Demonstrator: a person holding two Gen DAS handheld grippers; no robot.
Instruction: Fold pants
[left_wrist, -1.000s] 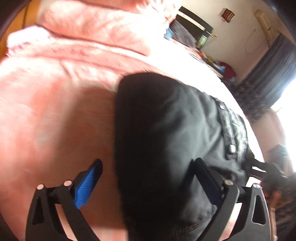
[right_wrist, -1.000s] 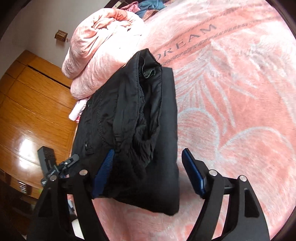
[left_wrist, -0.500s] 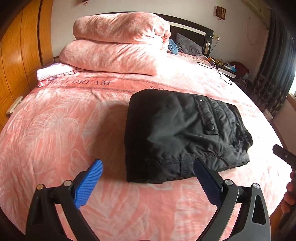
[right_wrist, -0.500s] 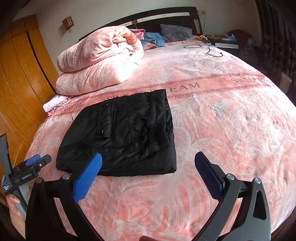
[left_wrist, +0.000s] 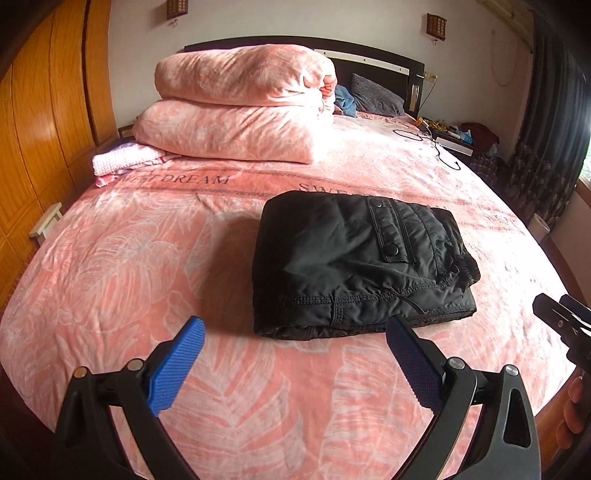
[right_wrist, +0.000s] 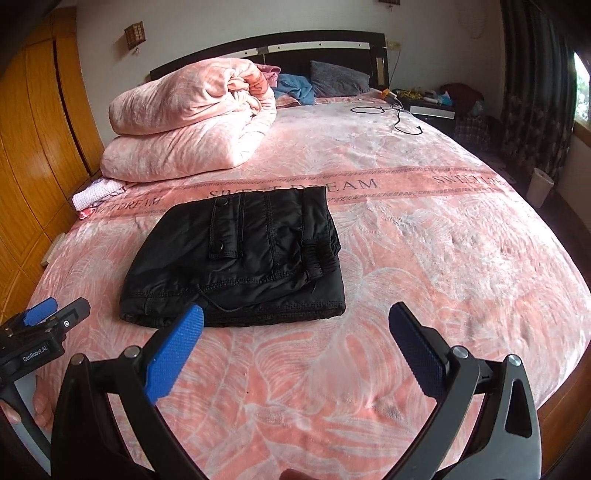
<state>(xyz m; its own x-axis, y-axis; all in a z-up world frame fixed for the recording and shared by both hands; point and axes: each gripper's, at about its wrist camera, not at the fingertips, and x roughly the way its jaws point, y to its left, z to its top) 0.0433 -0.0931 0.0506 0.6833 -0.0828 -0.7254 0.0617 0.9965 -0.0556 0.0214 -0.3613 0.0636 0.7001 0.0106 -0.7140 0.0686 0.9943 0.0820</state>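
Black pants (left_wrist: 354, 266) sit folded into a compact rectangle on the bed (left_wrist: 129, 258), near the foot edge, roughly mid-width. Layers stacked, pocket flap with snaps on top, elastic waistband bunched at the right end, drawstring trailing off the near edge in the right wrist view. Nothing touching them. Looks like the fold is done and they've been set down flat so the stack holds its shape; plush cover gives enough friction that it shouldn't slide.

Left gripper (left_wrist: 295, 365): jaws wide apart, nothing between the pads, hanging clear of the pants on the near side and angled down at the bed. Right gripper (right_wrist: 295, 354): jaws have just been opening, now spread as wide as they go, empty, also short of the near edge. Each one shows at the edge of the other's view, flanking the pants with a gap on both sides. My read: both hands are off the work because no further crease is needed.

Outward: folded pink quilt (left_wrist: 240, 107) stacked by the headboard, small white towel (left_wrist: 122, 162) beside it, black cable (right_wrist: 399, 118) lying far up the bed. All well apart from the pants, so nothing interferes.

Minor risk: the bunched waistband end sits thicker, so the top layer could spring open there.
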